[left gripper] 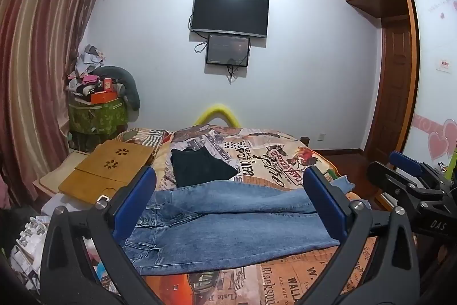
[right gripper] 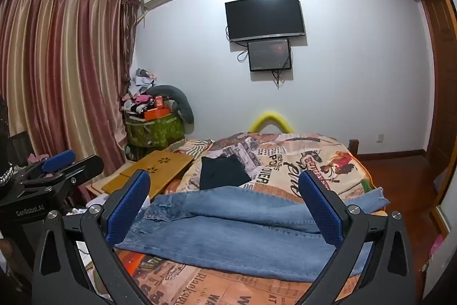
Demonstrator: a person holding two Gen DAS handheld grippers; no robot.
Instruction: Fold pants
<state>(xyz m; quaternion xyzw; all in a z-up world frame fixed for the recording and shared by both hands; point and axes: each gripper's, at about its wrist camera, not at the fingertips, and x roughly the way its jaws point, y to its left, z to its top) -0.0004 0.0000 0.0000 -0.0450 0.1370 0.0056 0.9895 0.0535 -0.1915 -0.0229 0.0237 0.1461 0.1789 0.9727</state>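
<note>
Here, both tongs, left tongs [left gripper: 228, 190] and right tongs [right gripper: 225, 195], gape wide, empty, above jeans [left gripper: 228, 227] near bed edge [left gripper: 257, 285].

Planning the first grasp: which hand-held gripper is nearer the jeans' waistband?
Left hand-held gripper: the waistband lies by its left finger. Right hand-held gripper sits further toward the legs.
</note>
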